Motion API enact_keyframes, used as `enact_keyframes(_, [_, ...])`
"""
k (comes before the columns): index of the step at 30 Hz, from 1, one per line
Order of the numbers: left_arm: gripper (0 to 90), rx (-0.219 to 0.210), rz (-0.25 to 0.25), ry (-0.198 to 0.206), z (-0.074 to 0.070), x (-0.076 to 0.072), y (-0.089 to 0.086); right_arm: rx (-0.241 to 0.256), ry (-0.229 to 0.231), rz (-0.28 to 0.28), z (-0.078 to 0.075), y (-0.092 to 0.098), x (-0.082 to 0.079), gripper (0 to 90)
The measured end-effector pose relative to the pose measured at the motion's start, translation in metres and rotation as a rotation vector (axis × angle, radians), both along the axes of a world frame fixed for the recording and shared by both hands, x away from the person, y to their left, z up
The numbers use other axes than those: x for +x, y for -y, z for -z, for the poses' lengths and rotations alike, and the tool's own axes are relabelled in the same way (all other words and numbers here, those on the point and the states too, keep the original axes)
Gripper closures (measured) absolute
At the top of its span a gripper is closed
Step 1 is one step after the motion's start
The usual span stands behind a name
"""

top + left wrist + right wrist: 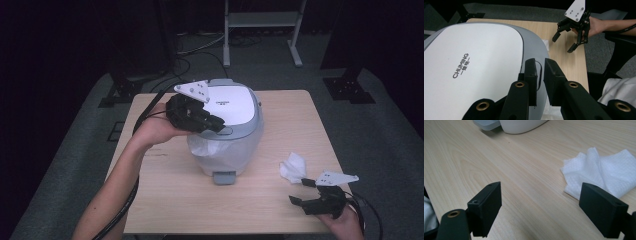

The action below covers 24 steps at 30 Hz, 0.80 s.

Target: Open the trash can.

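The left gripper [216,123] rested on the front edge of the rice cooker [227,127], directly over the lid release button [224,131]. In the left gripper view its jaws stood nearly together, with a narrow gap between them and nothing clamped; the button outline [539,75] showed just beyond the fingertips. The lid [474,67] lay flat and closed beneath and to the left of this gripper.

The right gripper [303,191] hovered low over the table, well apart from the cooker. Its jaws stood wide apart and held nothing. A crumpled white paper towel [600,171] lay on the table just ahead of the gripper, nearest its right-hand finger [602,212].

Progress, as judged from these views: the lid appeared not yet released, so the opening step remained to be done. The position of the left gripper suggested a press on the button as the step in hand. The towel was untouched, and any wiping with it was also left.

The work surface was a light wood-grain table [295,120], bare apart from the cooker and the towel. It stood on grey carpet [385,140] in a dark room. A white metal frame [262,22] and several black stand bases with loose cables stood on the floor beyond the table.
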<state>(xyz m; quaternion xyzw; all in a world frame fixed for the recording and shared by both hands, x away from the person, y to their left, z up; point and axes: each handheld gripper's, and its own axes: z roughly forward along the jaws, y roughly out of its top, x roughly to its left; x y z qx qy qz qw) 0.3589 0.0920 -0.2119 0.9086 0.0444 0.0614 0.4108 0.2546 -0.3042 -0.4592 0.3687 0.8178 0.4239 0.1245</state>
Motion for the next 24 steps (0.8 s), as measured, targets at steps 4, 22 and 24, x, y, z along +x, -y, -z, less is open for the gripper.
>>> enact_keyframes(4, [80.1, 0.017, 0.000, 0.001, 0.003, 0.002, 0.005, 0.000, 0.001, -0.001, 0.000, 0.000, 0.000, 17.1])
enact_keyframes(22, [80.2, 0.032, -0.012, 0.001, 0.013, 0.008, 0.012, 0.006, 0.007, -0.001, -0.001, 0.002, -0.001, 17.1])
enact_keyframes(24, [80.2, 0.028, -0.015, 0.002, 0.014, 0.009, 0.011, 0.006, 0.007, -0.002, -0.001, 0.001, -0.001, 17.1])
